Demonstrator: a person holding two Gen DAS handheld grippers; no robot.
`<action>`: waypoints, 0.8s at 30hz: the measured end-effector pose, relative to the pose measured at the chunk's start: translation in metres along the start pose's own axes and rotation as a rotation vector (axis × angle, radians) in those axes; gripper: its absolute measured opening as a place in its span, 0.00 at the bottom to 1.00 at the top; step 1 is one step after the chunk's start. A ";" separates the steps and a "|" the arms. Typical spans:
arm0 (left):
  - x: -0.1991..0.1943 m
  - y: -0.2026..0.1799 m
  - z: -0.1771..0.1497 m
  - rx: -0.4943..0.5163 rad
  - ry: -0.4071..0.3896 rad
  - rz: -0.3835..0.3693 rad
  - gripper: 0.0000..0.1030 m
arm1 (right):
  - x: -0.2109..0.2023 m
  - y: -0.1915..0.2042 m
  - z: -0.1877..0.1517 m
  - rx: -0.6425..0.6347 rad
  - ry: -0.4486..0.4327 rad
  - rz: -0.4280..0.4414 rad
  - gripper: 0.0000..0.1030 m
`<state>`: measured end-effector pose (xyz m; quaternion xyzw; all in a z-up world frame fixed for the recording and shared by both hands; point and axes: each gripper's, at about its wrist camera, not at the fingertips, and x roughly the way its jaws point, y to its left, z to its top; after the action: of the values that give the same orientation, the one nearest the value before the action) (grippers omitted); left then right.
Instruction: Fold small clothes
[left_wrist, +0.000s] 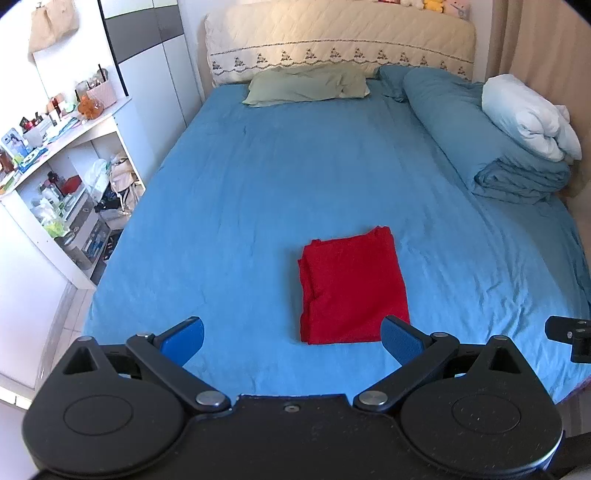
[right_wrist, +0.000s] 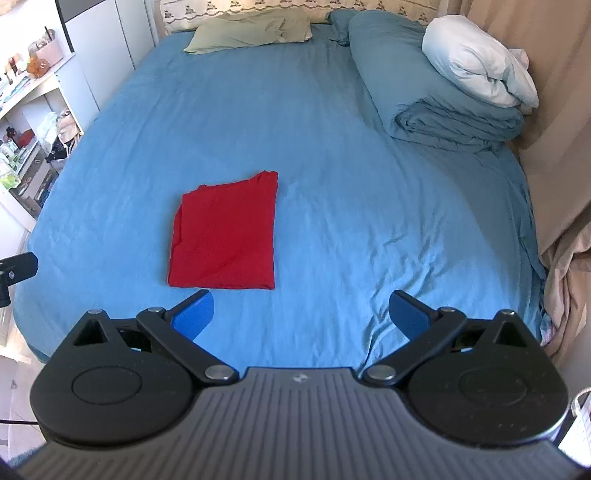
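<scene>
A red garment (left_wrist: 352, 286) lies folded into a neat rectangle on the blue bed sheet (left_wrist: 258, 184), near the foot of the bed. It also shows in the right wrist view (right_wrist: 225, 238). My left gripper (left_wrist: 293, 341) is open and empty, held above the bed's near edge, with the garment just ahead and to the right. My right gripper (right_wrist: 301, 314) is open and empty, with the garment ahead and to the left. Neither gripper touches the cloth.
A green pillow (left_wrist: 308, 86) lies at the headboard. A folded blue duvet (left_wrist: 491, 144) with a white pillow (left_wrist: 528, 114) on it fills the right side. Cluttered white shelves (left_wrist: 62, 177) stand left of the bed. A beige curtain (right_wrist: 561, 110) hangs at right.
</scene>
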<state>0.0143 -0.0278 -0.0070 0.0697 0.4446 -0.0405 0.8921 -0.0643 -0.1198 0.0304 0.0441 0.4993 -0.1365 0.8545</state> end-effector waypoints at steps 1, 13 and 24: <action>-0.001 0.000 0.000 0.002 -0.003 -0.005 1.00 | -0.001 -0.001 0.001 0.003 -0.001 -0.003 1.00; -0.011 -0.002 -0.002 0.029 -0.027 -0.028 1.00 | -0.015 -0.006 -0.005 0.025 -0.021 -0.018 1.00; -0.017 0.000 -0.008 0.037 -0.050 -0.029 1.00 | -0.018 -0.008 -0.007 0.035 -0.025 -0.016 1.00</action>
<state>-0.0025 -0.0265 0.0017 0.0789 0.4224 -0.0633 0.9007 -0.0806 -0.1229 0.0426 0.0535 0.4863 -0.1528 0.8587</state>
